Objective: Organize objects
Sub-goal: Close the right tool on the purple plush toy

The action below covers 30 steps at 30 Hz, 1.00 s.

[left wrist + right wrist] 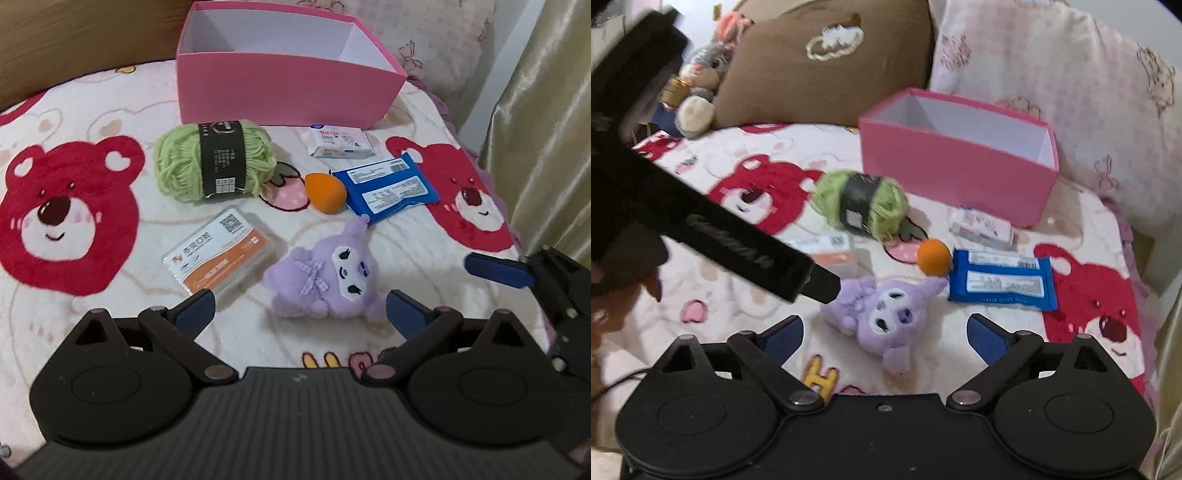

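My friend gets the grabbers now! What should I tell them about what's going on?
Left gripper: open, empty, just in front of the purple plush.
Right gripper: open, empty, facing the same plush.
Pink box: nothing visible inside.
Still on the blanket: plush, green yarn, orange sponge, blue packet, white tissue pack, orange card case.
Done: nothing packed.
Left: probably everything into the box.

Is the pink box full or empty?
Mostly empty, as far as shown. The pink box has no lid, and only bare white inner walls show. Its floor is partly hidden. The toys still lie outside on the blanket.
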Each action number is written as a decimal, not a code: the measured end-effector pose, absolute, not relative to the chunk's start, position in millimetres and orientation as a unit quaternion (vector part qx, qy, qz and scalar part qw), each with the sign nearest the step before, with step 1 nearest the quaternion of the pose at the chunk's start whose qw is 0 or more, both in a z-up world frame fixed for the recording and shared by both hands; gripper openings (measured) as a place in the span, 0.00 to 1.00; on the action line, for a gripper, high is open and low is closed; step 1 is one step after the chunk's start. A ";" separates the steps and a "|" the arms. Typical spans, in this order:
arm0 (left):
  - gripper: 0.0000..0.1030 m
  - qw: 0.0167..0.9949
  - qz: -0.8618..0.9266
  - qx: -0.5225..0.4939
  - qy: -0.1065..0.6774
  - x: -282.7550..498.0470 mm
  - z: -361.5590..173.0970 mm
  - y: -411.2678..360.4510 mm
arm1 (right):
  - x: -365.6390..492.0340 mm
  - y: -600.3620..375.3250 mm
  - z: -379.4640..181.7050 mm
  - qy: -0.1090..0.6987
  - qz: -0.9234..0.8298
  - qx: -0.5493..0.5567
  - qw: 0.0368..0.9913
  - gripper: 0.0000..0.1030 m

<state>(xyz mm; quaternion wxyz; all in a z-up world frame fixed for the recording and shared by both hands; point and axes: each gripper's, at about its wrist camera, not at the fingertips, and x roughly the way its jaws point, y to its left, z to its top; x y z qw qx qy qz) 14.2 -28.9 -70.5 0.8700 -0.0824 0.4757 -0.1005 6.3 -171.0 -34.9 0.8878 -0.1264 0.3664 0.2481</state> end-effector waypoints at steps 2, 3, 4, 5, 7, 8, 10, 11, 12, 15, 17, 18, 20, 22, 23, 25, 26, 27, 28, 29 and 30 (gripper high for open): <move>0.91 0.873 -0.111 -0.085 0.468 16.6 -75.7 -30.7 | 13.8 -170.9 -48.5 0.369 0.252 -0.120 0.886 0.94; 0.90 0.876 -0.110 -0.086 0.462 18.0 -78.6 -31.1 | 18.9 -170.5 -56.2 0.378 0.258 -0.114 0.882 0.94; 0.90 0.876 -0.110 -0.089 0.462 20.7 -82.8 -30.7 | 22.8 -169.1 -61.9 0.387 0.263 -0.113 0.877 0.93; 0.90 0.872 -0.116 -0.100 0.466 23.9 -87.9 -29.6 | 25.4 -167.7 -66.8 0.389 0.265 -0.113 0.875 0.90; 0.83 0.864 -0.121 -0.128 0.472 28.2 -97.5 -25.5 | 28.6 -165.6 -74.3 0.390 0.271 -0.109 0.873 0.89; 0.82 0.863 -0.119 -0.136 0.472 29.4 -101.4 -23.5 | 31.4 -165.5 -78.7 0.395 0.274 -0.102 0.871 0.89; 0.79 0.864 -0.112 -0.142 0.470 30.4 -107.9 -20.8 | 36.0 -167.2 -85.3 0.401 0.277 -0.088 0.869 0.89; 0.79 0.864 -0.107 -0.144 0.470 31.1 -111.0 -19.5 | 37.8 -168.0 -88.3 0.401 0.277 -0.084 0.869 0.89; 0.80 0.866 -0.101 -0.146 0.468 32.0 -113.8 -18.1 | 39.0 -168.5 -90.7 0.400 0.276 -0.081 0.870 0.89; 0.79 0.870 -0.088 -0.158 0.459 34.9 -122.8 -13.9 | 44.0 -169.9 -98.8 0.404 0.272 -0.074 0.871 0.89; 0.78 0.867 -0.099 -0.166 0.460 37.2 -128.9 -14.9 | 47.4 -169.0 -103.2 0.410 0.269 -0.071 0.868 0.83; 0.69 0.867 -0.102 -0.166 0.459 37.4 -131.7 -16.0 | 47.7 -168.8 -104.5 0.412 0.267 -0.070 0.868 0.80; 0.50 0.862 -0.105 -0.170 0.466 38.0 -138.5 -17.9 | 49.2 -167.4 -106.6 0.416 0.262 -0.072 0.868 0.69; 0.40 0.852 -0.116 -0.195 0.471 38.8 -145.0 -16.7 | 51.0 -166.6 -108.4 0.419 0.256 -0.070 0.868 0.57; 0.39 0.853 -0.114 -0.196 0.471 38.8 -146.4 -16.2 | 51.7 -166.3 -108.9 0.421 0.255 -0.068 0.868 0.55; 0.35 0.857 -0.113 -0.181 0.469 38.8 -146.3 -18.2 | 50.6 -164.5 -108.0 0.418 0.251 -0.071 0.870 0.54; 0.35 0.858 -0.111 -0.179 0.469 38.9 -146.1 -18.9 | 49.6 -163.6 -106.9 0.417 0.250 -0.073 0.871 0.54; 0.35 0.859 -0.110 -0.176 0.469 39.1 -145.9 -19.8 | 48.8 -162.4 -106.7 0.417 0.248 -0.077 0.871 0.54; 0.36 0.860 -0.109 -0.172 0.469 39.2 -145.8 -21.0 | 48.2 -161.2 -107.3 0.416 0.246 -0.081 0.872 0.54; 0.36 0.861 -0.108 -0.169 0.468 39.4 -146.1 -21.9 | 48.1 -161.0 -107.4 0.415 0.245 -0.082 0.872 0.53; 0.36 0.861 -0.109 -0.167 0.469 40.0 -147.1 -22.7 | 48.2 -160.9 -108.2 0.415 0.244 -0.082 0.872 0.52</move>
